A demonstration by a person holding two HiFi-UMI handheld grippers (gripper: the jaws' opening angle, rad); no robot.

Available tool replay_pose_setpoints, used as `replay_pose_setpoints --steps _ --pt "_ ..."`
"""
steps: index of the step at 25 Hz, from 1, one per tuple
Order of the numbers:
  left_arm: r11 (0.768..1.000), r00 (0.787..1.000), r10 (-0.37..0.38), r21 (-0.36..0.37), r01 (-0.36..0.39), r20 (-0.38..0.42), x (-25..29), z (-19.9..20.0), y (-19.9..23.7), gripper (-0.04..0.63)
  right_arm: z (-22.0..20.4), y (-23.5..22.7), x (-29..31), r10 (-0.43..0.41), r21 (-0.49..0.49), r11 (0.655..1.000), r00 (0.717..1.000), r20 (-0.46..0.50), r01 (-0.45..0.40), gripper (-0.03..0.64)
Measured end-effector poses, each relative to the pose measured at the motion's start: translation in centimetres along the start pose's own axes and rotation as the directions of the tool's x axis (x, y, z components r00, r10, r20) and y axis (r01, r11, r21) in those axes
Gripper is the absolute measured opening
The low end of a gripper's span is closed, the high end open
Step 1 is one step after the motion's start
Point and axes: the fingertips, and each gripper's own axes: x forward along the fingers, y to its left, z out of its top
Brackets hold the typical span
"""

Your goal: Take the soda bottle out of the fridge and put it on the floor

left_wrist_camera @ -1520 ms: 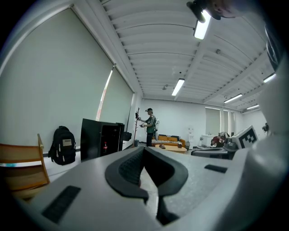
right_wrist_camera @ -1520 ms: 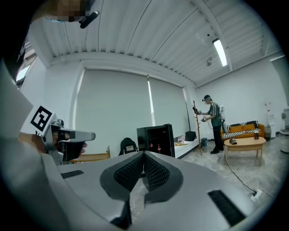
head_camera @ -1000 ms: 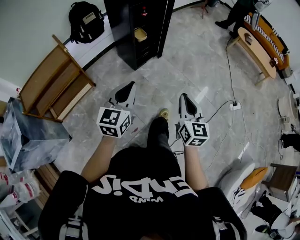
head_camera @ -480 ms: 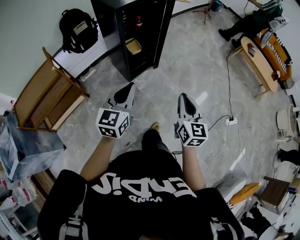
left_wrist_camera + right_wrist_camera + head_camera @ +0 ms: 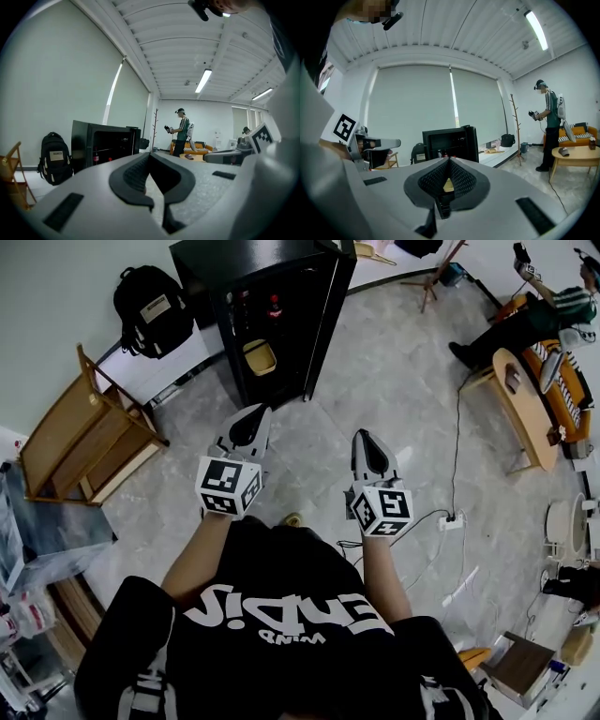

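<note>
Soda bottle [image 5: 96, 157], red-labelled, stands on a shelf inside the open black fridge [image 5: 244, 263]. The shelf edge nearest it cannot be told. A yellow container [image 5: 256, 354] sits on a lower shelf. The left gripper [image 5: 264, 410] and right gripper [image 5: 360, 435], both with jaws together and empty, point towards the fridge from well apart, over the tiled floor [image 5: 394, 362]. The step in hand is judged to be the approach. The next move calls for closing in, parting one gripper's jaws and straddling the upright bottle.

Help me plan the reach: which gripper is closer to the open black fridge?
The left gripper: its tips lie nearest the fridge's open front; the right gripper sits farther back and off to the side.
</note>
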Motion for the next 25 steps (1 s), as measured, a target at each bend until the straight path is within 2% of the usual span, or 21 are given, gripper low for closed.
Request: replay_pose_setpoints --steps 8,18,25 --pt "1.0 1.0 0.019 -0.01 -0.019 -0.002 6.1 0.8 2.9 0.006 1.1 -2.1 6.8 0.046 -0.006 0.999 0.999 -0.004 -0.046 0.021" --pt "1.0 1.0 0.001 0.003 -0.001 0.007 14.9 2.4 7.8 0.006 4.2 -5.8 15.8 0.012 -0.009 1.0 0.999 0.032 -0.011 0.021" --pt "0.999 0.999 -0.04 0.014 0.04 -0.011 19.4 3.4 9.1 0.006 5.7 -7.1 20.0 -0.018 -0.007 1.0 0.999 0.051 0.018 0.021"
